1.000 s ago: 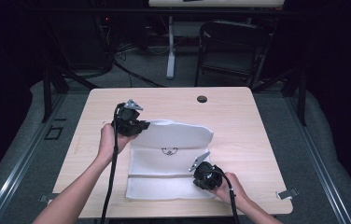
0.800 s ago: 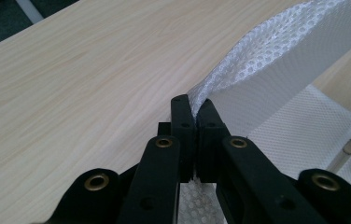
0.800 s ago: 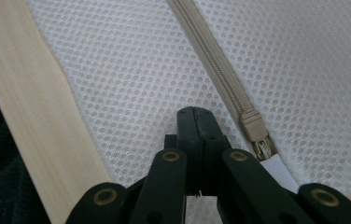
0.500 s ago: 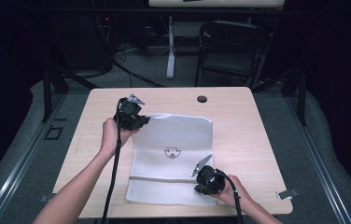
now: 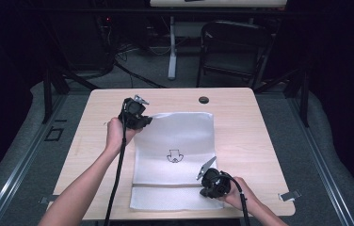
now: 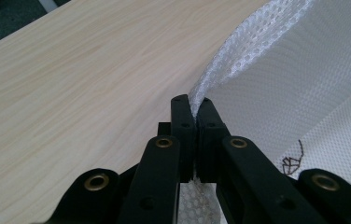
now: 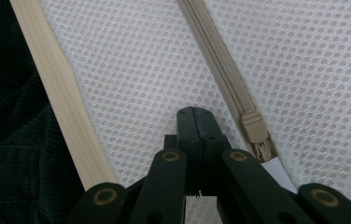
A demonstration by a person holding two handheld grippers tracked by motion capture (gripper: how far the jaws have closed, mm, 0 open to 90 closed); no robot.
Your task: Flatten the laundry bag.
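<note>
Bench (image 5: pixel 241 117) of pale wood carries a white mesh zippered laundry bag (image 5: pixel 175 141), spread flat at its middle; the left tool (image 5: pixel 143 121) pinches the bag's far-left corner and the right tool (image 5: pixel 206 187) grips the near-right edge by the zip line. Left gripper view: the left tool (image 6: pixel 196 106) is clamped on a raised fold of mesh (image 6: pixel 239 60). Right gripper view: the right tool (image 7: pixel 195 114) is clamped on mesh beside the beige zipper (image 7: pixel 253 128). Uneven pulling could slip the thin mesh free or bunch it.
</note>
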